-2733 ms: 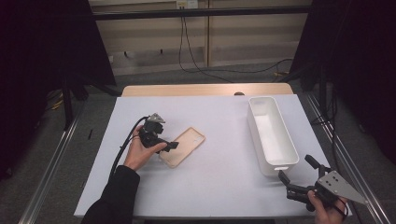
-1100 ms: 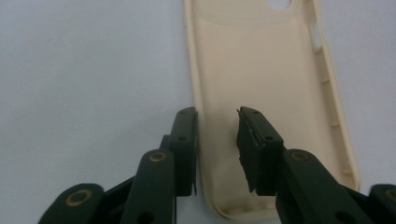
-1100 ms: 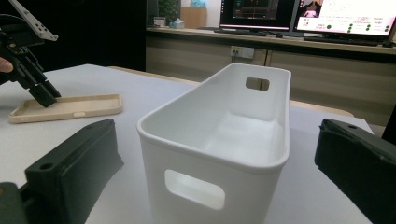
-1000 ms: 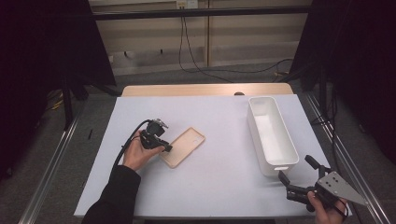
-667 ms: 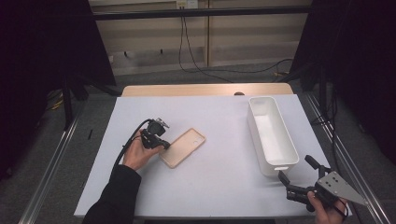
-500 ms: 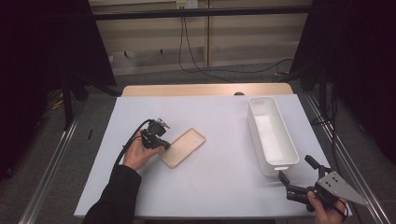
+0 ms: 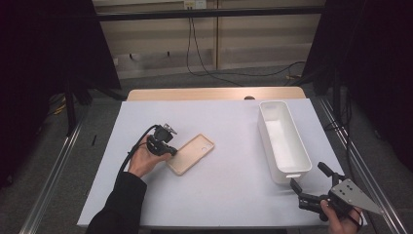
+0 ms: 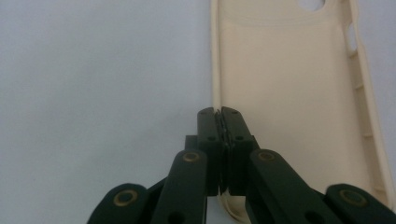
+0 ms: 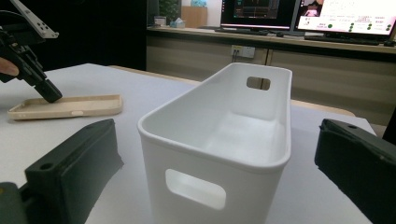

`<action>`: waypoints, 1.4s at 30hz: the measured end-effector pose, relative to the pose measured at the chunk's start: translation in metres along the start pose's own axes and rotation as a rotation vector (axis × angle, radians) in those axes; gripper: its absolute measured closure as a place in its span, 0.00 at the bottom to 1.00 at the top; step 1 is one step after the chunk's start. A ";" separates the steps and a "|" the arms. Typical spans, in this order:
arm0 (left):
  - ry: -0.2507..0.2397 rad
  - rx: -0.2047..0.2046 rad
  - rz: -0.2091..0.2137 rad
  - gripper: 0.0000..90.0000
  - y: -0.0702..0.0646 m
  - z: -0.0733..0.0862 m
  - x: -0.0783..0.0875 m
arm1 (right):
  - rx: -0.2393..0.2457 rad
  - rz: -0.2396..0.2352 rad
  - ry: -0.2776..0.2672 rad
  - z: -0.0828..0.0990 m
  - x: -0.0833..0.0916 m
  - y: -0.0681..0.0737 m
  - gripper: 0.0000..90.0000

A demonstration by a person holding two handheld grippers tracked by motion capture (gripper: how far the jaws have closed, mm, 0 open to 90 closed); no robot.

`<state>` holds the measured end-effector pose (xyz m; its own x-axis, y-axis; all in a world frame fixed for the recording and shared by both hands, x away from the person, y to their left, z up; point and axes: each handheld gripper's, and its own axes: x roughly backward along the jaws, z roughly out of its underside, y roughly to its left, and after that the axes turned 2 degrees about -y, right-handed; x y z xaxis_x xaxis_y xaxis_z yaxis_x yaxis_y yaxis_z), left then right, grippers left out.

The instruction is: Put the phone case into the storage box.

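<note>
Your left tongs (image 8: 219, 114) have just clenched on the case's (image 8: 289, 107) near wall; bin (image 7: 284, 141) lies rightward, right tongs (image 7: 307, 181) released.

We see a lab-style recording room: black curtains (image 7: 44, 58) flank a white-covered table (image 7: 229, 195), cables (image 7: 204, 53) trail on carpet, and monitors (image 9: 299, 14) glow on a bench.

My jaws pinched on the edge of the phone case

My left gripper (image 8: 220, 112) has just been closing, and my two black jaws now meet on the thin side wall of the cream phone case (image 8: 289, 93), near its lower corner. The case lies open side up on the white table (image 8: 93, 84), stretching away from me, its camera cut-out at the far end.
</note>
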<state>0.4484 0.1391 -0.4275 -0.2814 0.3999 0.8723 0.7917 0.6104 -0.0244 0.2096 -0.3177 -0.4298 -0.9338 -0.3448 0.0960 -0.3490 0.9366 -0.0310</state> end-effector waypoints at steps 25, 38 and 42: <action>-0.149 0.105 -0.011 0.98 0.005 0.010 0.008 | -0.003 0.002 0.000 0.000 0.001 0.000 0.00; -0.266 0.077 -0.044 0.98 -0.005 0.011 0.015 | -0.003 0.000 0.000 0.000 0.000 0.000 0.00; -0.321 0.087 -0.044 0.98 -0.006 0.013 0.020 | -0.003 -0.002 0.002 0.000 0.000 0.000 0.00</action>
<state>0.4313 0.1525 -0.4167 -0.4817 0.5584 0.6754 0.7297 0.6823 -0.0437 0.2097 -0.3179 -0.4298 -0.9329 -0.3465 0.0982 -0.3506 0.9361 -0.0274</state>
